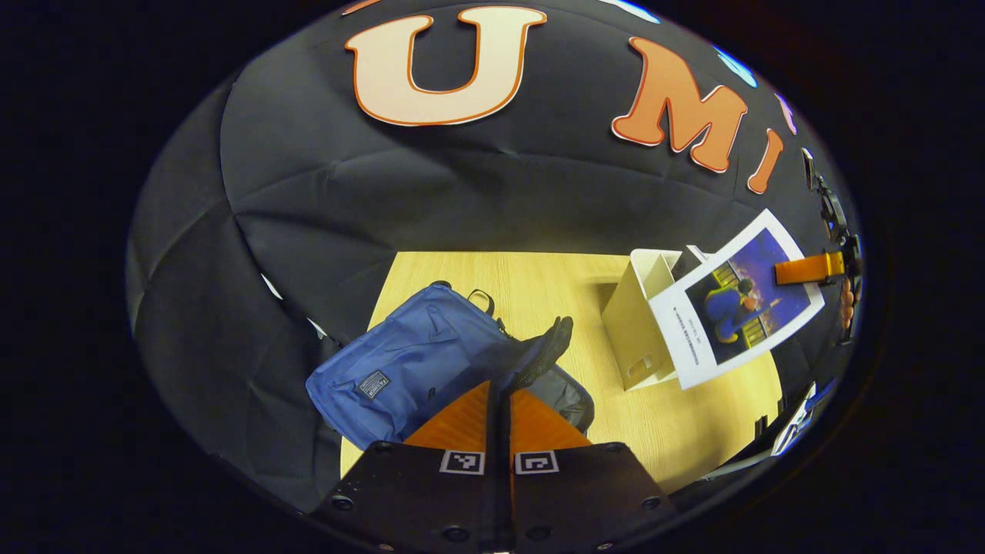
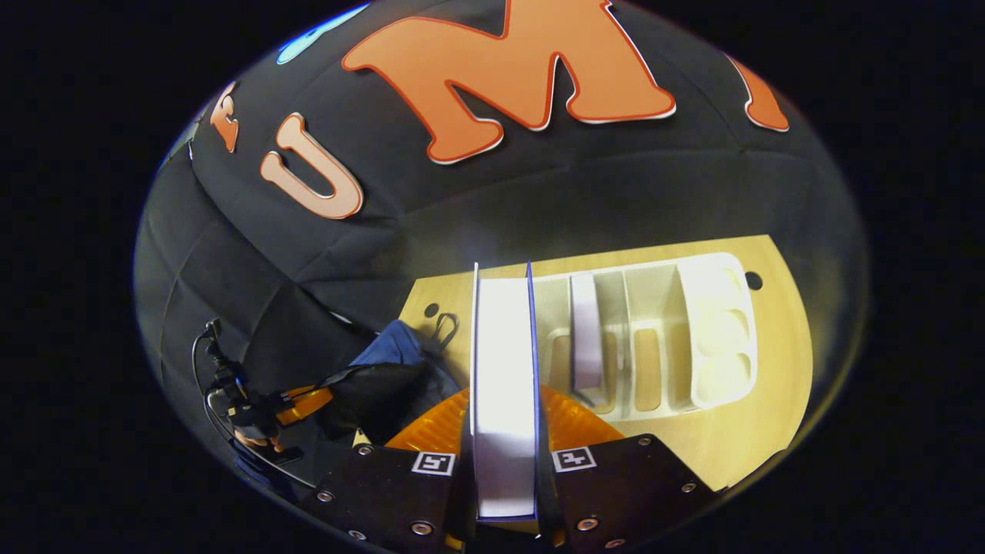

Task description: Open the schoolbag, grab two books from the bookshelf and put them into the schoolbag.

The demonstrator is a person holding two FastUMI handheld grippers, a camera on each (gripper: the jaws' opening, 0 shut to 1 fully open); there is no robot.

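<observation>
**Blue schoolbag held open while one book travels from the rack**

Blue fabric dominates the left gripper view: the schoolbag [image 1: 408, 365] lies on the pale wooden counter [image 1: 539, 285], and the left gripper [image 1: 500, 419] has its orange fingers [image 1: 462, 422] pressed together on a dark strap or flap edge [image 1: 548, 350] of the bag, lifted, seemingly to keep the mouth open for loading. Farther right, the right gripper [image 1: 808, 269] carries a book [image 1: 735, 308] by its edge, cover facing this camera, in front of the white bookshelf [image 1: 639, 315]. Count here: one bag, one book, one bookshelf.

From the right gripper view, the same book [image 2: 504, 392] stands edge-on between the right gripper's [image 2: 504, 454] fingers [image 2: 577, 427], clamped on both covers, likely so it can slide into the bag narrow side first. Behind it the bookshelf [image 2: 716, 331], a white divided rack, holds one more book [image 2: 586, 338] upright in a slot. The schoolbag [image 2: 388, 346] sits to the left, the left gripper [image 2: 304, 404] at its dark opening. Books counted: two, one held and one waiting.
</observation>
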